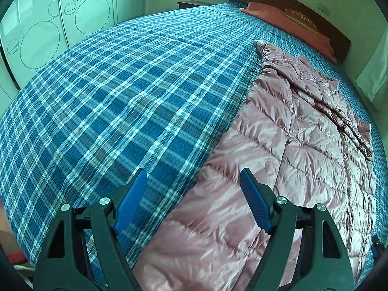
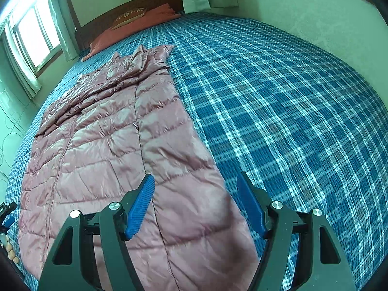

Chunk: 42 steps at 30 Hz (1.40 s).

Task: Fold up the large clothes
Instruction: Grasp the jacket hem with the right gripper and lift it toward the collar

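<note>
A wide bed (image 1: 109, 92) (image 2: 291, 97) with a blue plaid sheet carries a pink quilted coat (image 1: 291, 145) (image 2: 116, 145), spread lengthwise along one side with its sleeves bunched toward the headboard. A reddish pillow (image 1: 291, 21) (image 2: 135, 28) lies at the head of the bed. The left hand-held gripper (image 1: 194, 173) hangs over the coat's edge, spread wide and holding nothing. The right hand-held gripper (image 2: 195, 178) hangs over the coat's opposite edge, equally wide and empty
</note>
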Available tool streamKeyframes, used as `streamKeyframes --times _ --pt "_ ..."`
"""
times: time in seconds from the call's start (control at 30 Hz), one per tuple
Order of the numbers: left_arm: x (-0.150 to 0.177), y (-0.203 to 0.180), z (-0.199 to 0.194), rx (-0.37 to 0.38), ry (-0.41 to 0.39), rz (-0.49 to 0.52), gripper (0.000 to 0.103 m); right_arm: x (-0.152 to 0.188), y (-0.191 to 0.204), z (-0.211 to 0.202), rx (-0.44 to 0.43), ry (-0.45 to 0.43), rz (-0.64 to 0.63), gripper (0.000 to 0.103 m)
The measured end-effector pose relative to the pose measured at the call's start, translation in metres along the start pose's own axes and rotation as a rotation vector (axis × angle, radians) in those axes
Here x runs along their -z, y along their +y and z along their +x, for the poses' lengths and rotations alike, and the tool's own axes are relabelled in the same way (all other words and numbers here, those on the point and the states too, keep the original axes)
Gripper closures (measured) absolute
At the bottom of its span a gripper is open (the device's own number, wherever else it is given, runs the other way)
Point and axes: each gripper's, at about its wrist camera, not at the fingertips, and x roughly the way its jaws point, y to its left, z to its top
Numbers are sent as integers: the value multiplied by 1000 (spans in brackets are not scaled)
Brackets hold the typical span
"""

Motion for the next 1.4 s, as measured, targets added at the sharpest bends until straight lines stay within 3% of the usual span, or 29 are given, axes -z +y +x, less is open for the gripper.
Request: streamKeyframes --times 0.27,0.6,0.8,0.9,1.23,1.33,1.4 --pt "46 41 -32 91 40 -126 25 40 -28 -24 -51 18 82 34" --pt "94 54 -50 257 105 -299 25 72 -48 -39 -109 32 182 34" --pt "99 53 -41 317 118 -347 24 87 -54 -43 -168 19 279 33" --pt "98 55 -37 344 112 -385 24 92 -50 -42 -240 15 319 33" --pt "89 47 -27 406 61 -397 26 79 -29 -24 -367 -40 383 32" --pt "89 46 -26 408 54 -392 30 72 -21 -17 -358 -34 382 36" --pt "89 44 -26 406 50 -381 32 70 -18 -13 -360 -22 382 47"
